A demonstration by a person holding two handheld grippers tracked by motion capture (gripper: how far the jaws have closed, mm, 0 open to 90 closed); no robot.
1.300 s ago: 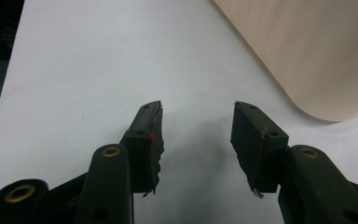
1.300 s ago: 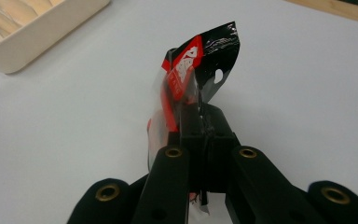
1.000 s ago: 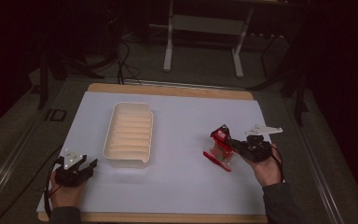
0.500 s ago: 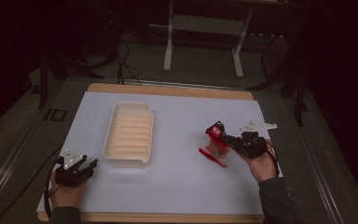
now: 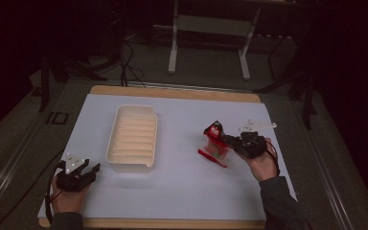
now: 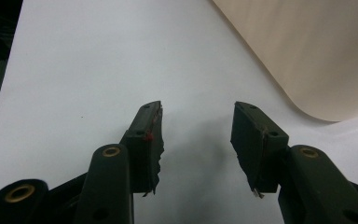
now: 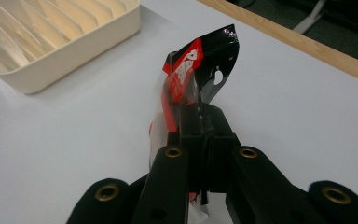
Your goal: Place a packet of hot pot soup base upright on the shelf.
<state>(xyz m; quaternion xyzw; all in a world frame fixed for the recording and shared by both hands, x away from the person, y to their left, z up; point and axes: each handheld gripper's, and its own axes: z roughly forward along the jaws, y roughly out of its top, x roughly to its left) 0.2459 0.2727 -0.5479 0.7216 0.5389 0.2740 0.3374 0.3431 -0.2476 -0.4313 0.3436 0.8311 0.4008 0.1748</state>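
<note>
Showing red stick under packet: high view.

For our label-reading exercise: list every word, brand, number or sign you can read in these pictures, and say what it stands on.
Packet in the right claw: white print on a red patch, too blurred to read.
Tray: no text.
Mat: no text.

So the tray sits left of centre on the bench, long side running front to back. Right of it, well apart, is a packet pinched in the right gripper, with a small stick lying just in front. Left gripper rests at the near-left corner, just beside the tray's front end.
</note>
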